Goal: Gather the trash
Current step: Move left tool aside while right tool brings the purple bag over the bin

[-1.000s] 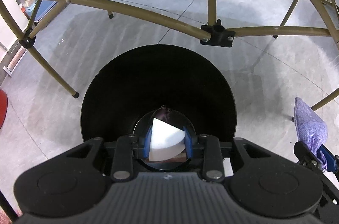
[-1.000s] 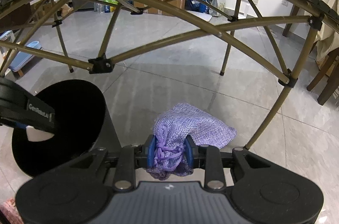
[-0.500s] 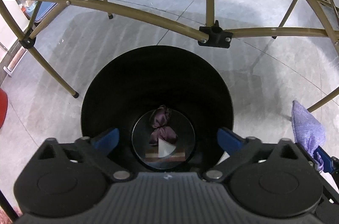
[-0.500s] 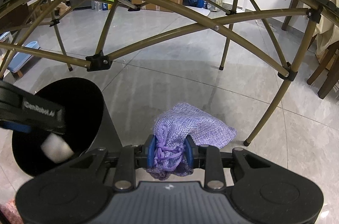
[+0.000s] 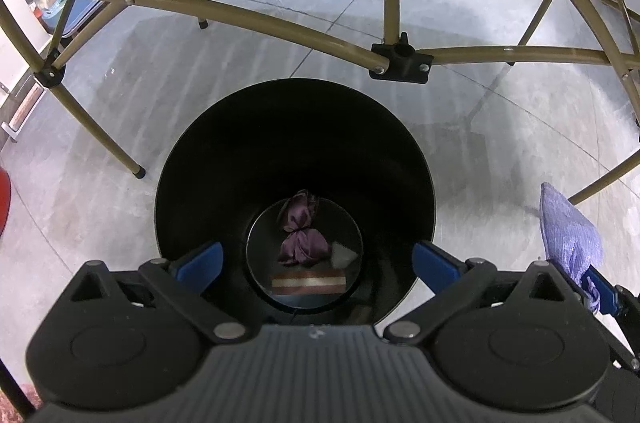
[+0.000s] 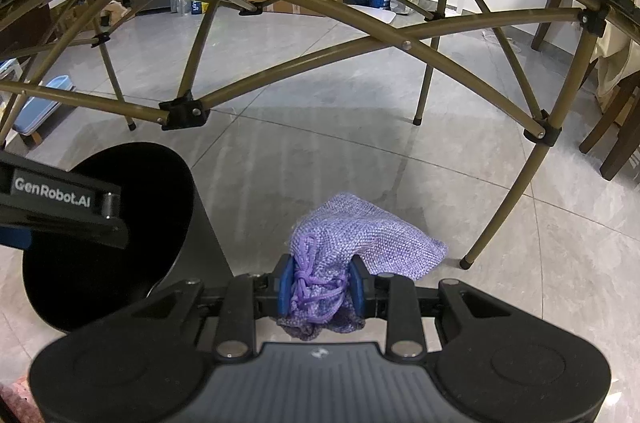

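One pouch (image 6: 320, 283) between right tongs (image 6: 320, 287)

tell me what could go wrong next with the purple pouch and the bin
1. The right gripper pinches the lavender drawstring pouch off to the side of the black trash bin, over bare floor; releasing here would likely miss.
2. The open left gripper hangs over the bin mouth, so the two grippers could collide as the pouch comes across.
3. The pouch's loose body could snag a table frame leg.
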The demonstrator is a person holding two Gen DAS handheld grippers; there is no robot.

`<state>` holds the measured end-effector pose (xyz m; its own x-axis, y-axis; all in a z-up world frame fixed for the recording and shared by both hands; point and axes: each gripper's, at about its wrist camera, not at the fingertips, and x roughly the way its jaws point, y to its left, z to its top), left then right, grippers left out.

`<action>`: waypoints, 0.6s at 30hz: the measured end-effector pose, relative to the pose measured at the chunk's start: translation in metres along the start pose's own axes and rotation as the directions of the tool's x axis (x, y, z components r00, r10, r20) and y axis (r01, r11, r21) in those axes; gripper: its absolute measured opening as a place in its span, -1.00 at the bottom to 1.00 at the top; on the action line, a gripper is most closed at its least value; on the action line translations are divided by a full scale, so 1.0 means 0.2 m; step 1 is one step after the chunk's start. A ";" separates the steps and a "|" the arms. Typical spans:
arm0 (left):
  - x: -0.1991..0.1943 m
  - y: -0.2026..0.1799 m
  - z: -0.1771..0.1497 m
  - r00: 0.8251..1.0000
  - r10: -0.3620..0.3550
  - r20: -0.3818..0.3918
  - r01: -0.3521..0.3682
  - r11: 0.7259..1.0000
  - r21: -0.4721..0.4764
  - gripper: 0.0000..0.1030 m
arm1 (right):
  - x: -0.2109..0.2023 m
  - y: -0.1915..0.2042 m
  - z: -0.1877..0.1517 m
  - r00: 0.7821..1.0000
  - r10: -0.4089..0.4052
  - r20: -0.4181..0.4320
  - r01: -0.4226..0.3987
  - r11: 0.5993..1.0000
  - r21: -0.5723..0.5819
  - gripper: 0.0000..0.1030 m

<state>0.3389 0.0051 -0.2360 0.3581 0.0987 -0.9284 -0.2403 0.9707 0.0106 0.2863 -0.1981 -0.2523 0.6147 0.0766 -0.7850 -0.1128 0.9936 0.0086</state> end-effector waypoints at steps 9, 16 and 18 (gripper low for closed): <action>-0.06 0.06 0.00 0.999 0.011 0.032 -0.011 1.000 0.004 1.00 | -0.03 0.01 0.01 1.000 0.020 0.007 -0.020 1.000 0.003 -0.46; -0.13 0.16 0.01 0.997 0.029 0.070 -0.029 1.000 -0.006 1.00 | -0.07 0.04 0.04 0.999 0.047 0.024 -0.047 0.999 0.007 -0.45; -0.15 0.19 0.01 0.996 0.034 0.079 -0.034 0.999 -0.011 1.00 | -0.08 0.05 0.05 0.998 0.054 0.029 -0.054 0.999 0.004 -0.45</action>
<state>0.3198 0.0389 -0.2065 0.4194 0.1490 -0.8955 -0.2620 0.9643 0.0377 0.2821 -0.1893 -0.2332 0.6302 0.1321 -0.7651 -0.1427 0.9883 0.0532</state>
